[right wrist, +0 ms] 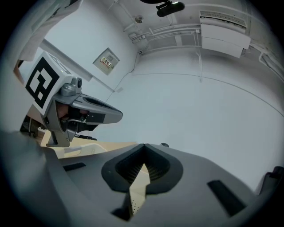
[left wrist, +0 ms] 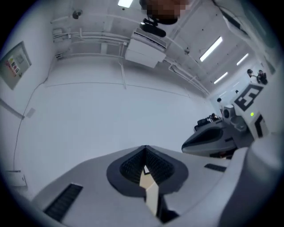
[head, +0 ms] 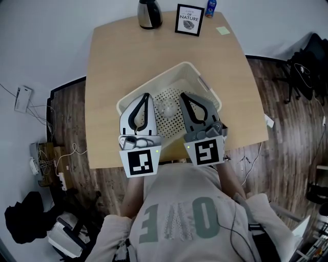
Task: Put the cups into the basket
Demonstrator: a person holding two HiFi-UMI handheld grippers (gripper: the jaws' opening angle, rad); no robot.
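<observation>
**A:** Where are the cups?

**B:** I can find one. A clear cup (head: 167, 107) is inside the basket (head: 154, 82), near the middle of its perforated floor. It is too blurred to say whether it stands upright or lies on its side.

**A:** And the basket itself?

**B:** It is on the wooden table (head: 118, 61), between the centre and the 6 o'clock edge, close to the person. One of its corners points toward 12 o'clock.

**A:** What is the left gripper doing?

**B:** The left gripper (head: 147, 95) shows over the basket's 9 o'clock side, at 9 o'clock from the cup. In its own view the jaws are closed tip to tip with nothing between them, and they point roughly level at a white wall.

**A:** And the right one?

**B:** The right gripper (head: 182, 95) is at 3 o'clock from the cup, over the basket's other side. Its jaws also meet at the tips and are empty. A sliver of the table and the dotted basket shows through the slit below them.

**A:** Does either gripper touch the cup?

**B:** No. The cup shows between the two, clear of both.

**A:** Is anything else on the table?

**B:** A metal jug (head: 149, 13) stands at the 12 o'clock edge. A framed sign (head: 189, 19) is just beside it at 1 o'clock, and a sticky note (head: 223, 30) lies near the 2 o'clock corner.
</observation>
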